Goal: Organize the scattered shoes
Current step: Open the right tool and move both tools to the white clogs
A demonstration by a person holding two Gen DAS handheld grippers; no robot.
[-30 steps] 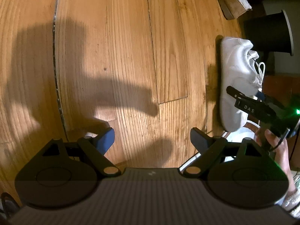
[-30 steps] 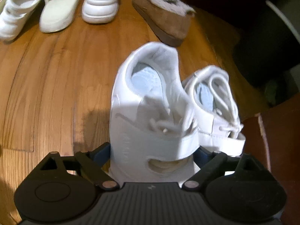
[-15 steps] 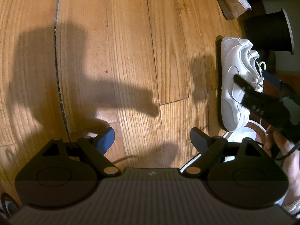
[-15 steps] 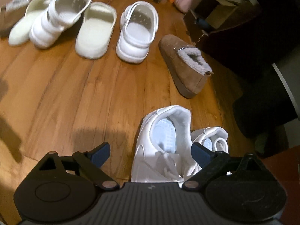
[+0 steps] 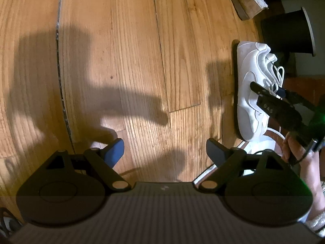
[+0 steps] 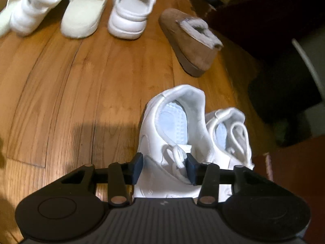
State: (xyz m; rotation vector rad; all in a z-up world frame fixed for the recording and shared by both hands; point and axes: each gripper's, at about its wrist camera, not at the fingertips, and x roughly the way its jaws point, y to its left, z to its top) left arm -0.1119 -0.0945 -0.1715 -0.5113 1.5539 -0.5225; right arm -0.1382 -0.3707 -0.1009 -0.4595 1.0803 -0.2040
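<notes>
Wood floor, black bin.

white sneaker | brown slipper | cream slide | blue pads

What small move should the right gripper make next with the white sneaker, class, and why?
Probably lift it slightly. The right gripper has its fingers closed against the laced top of the nearer white sneaker, which sits on the wooden floor close beside its partner sneaker. The left gripper is open over bare floor, holding nothing.
</notes>
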